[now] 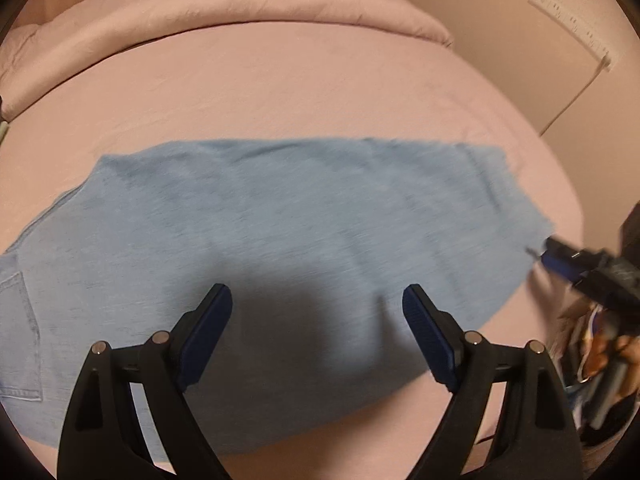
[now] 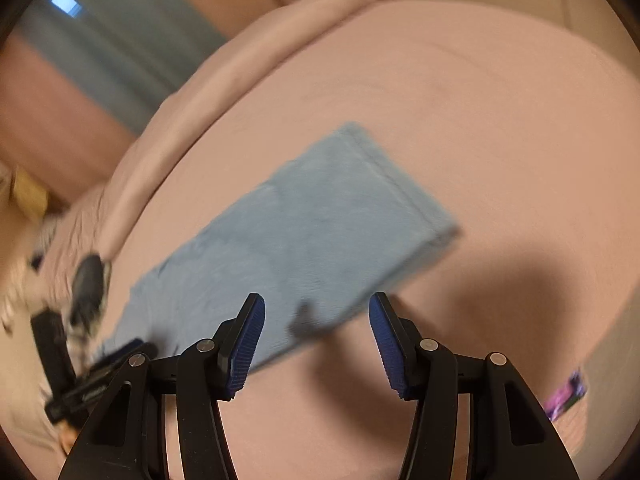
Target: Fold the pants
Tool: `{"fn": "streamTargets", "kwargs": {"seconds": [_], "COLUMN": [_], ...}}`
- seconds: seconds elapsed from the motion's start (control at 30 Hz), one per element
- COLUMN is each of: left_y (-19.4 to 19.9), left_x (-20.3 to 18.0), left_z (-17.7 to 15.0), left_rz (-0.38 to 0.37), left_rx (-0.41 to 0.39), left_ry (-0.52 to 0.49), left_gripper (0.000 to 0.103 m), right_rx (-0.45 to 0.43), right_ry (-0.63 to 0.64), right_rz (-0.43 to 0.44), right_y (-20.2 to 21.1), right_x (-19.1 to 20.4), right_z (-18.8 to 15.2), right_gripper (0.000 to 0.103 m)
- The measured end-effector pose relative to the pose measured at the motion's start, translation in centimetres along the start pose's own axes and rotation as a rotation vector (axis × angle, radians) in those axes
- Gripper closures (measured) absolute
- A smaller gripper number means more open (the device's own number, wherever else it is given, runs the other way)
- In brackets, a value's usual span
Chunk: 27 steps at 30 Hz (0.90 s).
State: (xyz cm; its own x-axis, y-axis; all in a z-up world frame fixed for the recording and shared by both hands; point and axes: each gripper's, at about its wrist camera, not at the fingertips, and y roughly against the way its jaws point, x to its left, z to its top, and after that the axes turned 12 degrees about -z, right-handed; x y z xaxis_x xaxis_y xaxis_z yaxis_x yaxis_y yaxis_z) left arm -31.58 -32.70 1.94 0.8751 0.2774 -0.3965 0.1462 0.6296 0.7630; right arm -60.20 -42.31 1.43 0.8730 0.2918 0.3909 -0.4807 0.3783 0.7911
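Light blue denim pants [image 1: 280, 224] lie flat on the pink bed, folded lengthwise, with a back pocket [image 1: 18, 336] at the left and the leg ends at the right. My left gripper [image 1: 316, 300] is open and empty, hovering above the pants' near edge. The right gripper [image 1: 560, 260] shows at the right edge of this view, by the leg ends. In the right wrist view the pants [image 2: 296, 240] run diagonally, hem end [image 2: 404, 184] farthest. My right gripper [image 2: 316, 316] is open and empty above the pants' near edge. The left gripper [image 2: 100, 364] is blurred at lower left.
A pink sheet covers the bed [image 1: 280, 92]. A rolled pink duvet [image 1: 224, 4] lies along the far side. A wall with a white power strip [image 1: 576, 20] is at the right. Clutter [image 1: 600, 352] sits beside the bed at lower right. A curtain [image 2: 104, 52] hangs behind.
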Motion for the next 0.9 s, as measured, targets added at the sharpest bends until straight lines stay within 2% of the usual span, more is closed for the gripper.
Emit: {"fn": "streamTargets", "kwargs": {"seconds": [0.03,0.1,0.17,0.33,0.47,0.6,0.63,0.73,0.9], "left_y": [0.0,-0.1,-0.5,-0.8,-0.8,-1.1,-1.0,-1.2,-0.7], "left_x": [-0.1,0.0,-0.2,-1.0,-0.1,0.0,0.1,0.2,1.6], "left_z": [0.1,0.2,-0.1,-1.1,-0.9,-1.2,-1.3,-1.4,-1.4], "left_rz": [-0.035,-0.087,-0.118,-0.144,-0.154,-0.149,-0.147,-0.153,-0.22], "left_rx": [-0.002,-0.001,0.006,0.026,0.031,0.05,0.053,0.052,0.033], "left_ry": [0.013,0.056,0.091,0.147,0.172,0.154,0.149,0.143,0.202], "left_gripper": [0.016,0.016,0.016,0.016,0.016,0.015,0.015,0.015,0.015], "right_rx": [0.011,0.018,0.015,-0.034,-0.07,-0.084,-0.087,-0.102,-0.166], "right_ry": [-0.038,-0.111,-0.182,-0.315,-0.335,-0.32,-0.311,-0.297,-0.215], "right_rz": [0.004,0.068,0.112,0.175,0.188,0.175,0.171,0.154,0.133], "right_y": [-0.2,-0.9,-1.6,-2.9,-3.4,-3.8,-3.5,-3.2,-1.6], "right_x": [-0.6,-1.8,-2.4,-3.1,-2.7,-1.8,-1.9,-2.1,-0.5], "right_z": [-0.2,-0.4,-0.4,-0.2,0.3,0.8,1.0,1.2,1.5], "right_gripper": [0.048,0.048,0.048,0.048,0.048,0.05,0.053,0.081,0.086]}}
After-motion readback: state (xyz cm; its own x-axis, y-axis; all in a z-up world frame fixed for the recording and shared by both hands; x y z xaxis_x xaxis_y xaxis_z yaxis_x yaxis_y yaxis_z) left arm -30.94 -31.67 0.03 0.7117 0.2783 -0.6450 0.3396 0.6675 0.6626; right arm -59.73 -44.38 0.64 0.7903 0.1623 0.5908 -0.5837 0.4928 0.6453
